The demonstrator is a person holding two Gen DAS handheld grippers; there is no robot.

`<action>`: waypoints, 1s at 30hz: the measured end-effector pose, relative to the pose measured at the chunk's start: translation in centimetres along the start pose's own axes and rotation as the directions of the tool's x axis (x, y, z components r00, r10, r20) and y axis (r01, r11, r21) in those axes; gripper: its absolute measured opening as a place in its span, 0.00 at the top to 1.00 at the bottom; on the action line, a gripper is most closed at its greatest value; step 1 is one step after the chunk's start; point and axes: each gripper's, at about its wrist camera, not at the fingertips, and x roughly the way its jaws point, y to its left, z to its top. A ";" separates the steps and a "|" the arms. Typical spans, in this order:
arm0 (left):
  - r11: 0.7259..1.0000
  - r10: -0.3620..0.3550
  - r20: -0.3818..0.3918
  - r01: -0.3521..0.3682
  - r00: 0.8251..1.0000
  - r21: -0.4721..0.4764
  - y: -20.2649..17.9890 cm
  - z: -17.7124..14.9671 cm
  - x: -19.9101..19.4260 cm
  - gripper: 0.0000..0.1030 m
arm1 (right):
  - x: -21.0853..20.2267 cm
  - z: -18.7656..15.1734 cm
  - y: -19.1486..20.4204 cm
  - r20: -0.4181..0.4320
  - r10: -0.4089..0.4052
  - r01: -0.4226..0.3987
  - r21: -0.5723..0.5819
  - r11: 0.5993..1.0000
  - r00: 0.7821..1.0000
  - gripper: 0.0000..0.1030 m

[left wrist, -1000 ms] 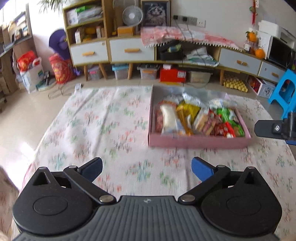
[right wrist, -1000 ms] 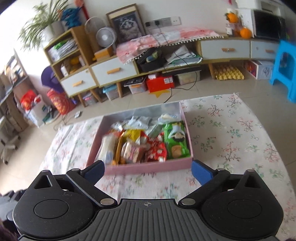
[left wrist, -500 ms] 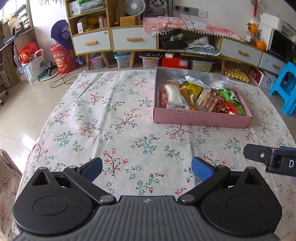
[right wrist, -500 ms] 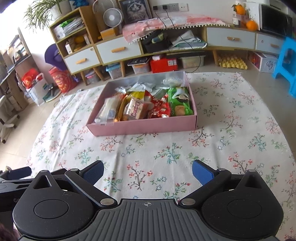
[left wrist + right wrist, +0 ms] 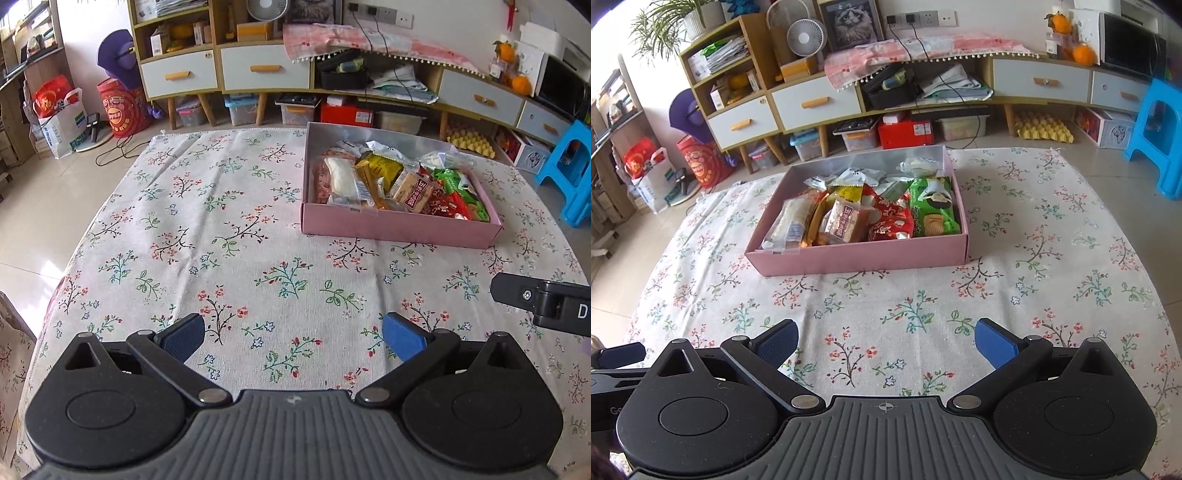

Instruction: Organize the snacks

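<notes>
A pink box (image 5: 399,224) holding several snack packets sits on the far right part of the floral tablecloth; it also shows in the right wrist view (image 5: 857,256), ahead and slightly left. A green biscuit packet (image 5: 932,210) lies at the box's right end, a red packet (image 5: 892,221) beside it. My left gripper (image 5: 293,338) is open and empty, well short of the box, above the cloth. My right gripper (image 5: 886,343) is open and empty, also short of the box. Part of the right gripper (image 5: 543,301) shows at the left view's right edge.
The floral tablecloth (image 5: 221,229) covers the table. Beyond the far edge stand cabinets with drawers (image 5: 812,105), storage bins on the floor, a red bag (image 5: 120,110) and a blue stool (image 5: 1156,136) at the right.
Both grippers have pulled back toward the near edge of the table and tilted down; the box now looks farther away. Both stay open and empty.
</notes>
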 end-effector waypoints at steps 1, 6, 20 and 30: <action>1.000 -0.003 -0.001 0.003 1.000 -0.003 0.1 0.0 0.0 0.00 | 0.0 0.0 0.1 0.001 -0.002 0.002 -0.003 1.000 1.000 0.00; 1.000 -0.005 -0.002 0.005 1.000 -0.008 0.2 0.2 0.0 0.00 | 0.0 0.0 0.1 0.005 -0.006 0.006 -0.004 1.000 1.000 0.00; 1.000 -0.007 -0.015 0.007 1.000 -0.009 0.2 0.2 0.1 0.00 | 0.1 0.0 0.6 0.011 -0.013 0.013 -0.012 1.000 1.000 0.00; 1.000 -0.008 -0.018 0.008 1.000 -0.011 0.2 0.1 0.2 0.00 | -0.1 0.2 0.5 0.023 -0.016 0.017 -0.007 1.000 1.000 0.00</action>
